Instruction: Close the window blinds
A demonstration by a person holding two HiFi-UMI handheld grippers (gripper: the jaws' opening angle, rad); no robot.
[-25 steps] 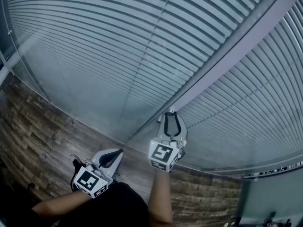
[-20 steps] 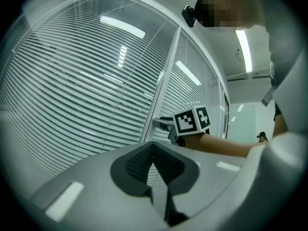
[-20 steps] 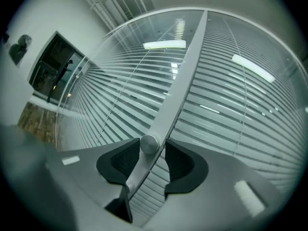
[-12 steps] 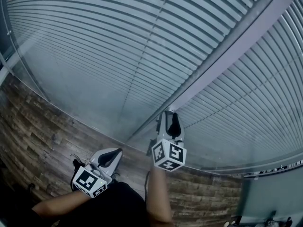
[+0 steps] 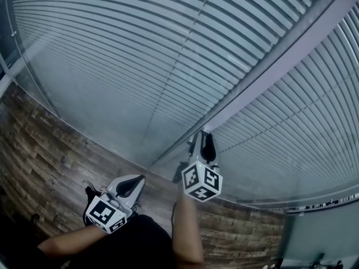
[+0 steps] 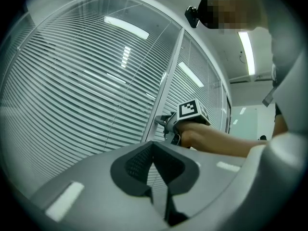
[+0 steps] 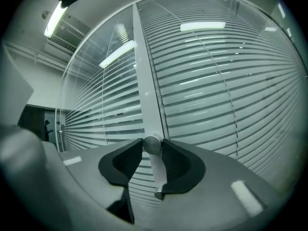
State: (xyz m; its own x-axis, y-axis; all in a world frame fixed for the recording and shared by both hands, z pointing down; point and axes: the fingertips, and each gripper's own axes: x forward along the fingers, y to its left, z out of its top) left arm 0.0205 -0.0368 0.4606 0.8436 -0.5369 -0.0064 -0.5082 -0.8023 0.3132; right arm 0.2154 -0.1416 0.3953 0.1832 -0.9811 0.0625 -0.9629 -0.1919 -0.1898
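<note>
L tool (image 5: 137, 179) hangs low over the wood-plank floor (image 5: 45, 156), well clear of the window. Its jaws are clenched tip to tip w/ nothing between them, and its own view shows only slats past the pads. L pane next: the blinds (image 5: 140, 55) sit behind glass, slats running across in long even rows w/ thin dark lines between them. Then the pale post (image 5: 269, 66) that splits the two panes, running diag up to the R in the head view. At its lower end is my R tool (image 5: 205, 136), arm stretched out, marker cube facing me. In the R tool's view a round metal knob (image 7: 152, 144) stands out from the post, right between the pads. The jaws are closing on it, one pad touching each side, so I'm grasping the knob. R pane beyond carries more slats, same look.
</note>
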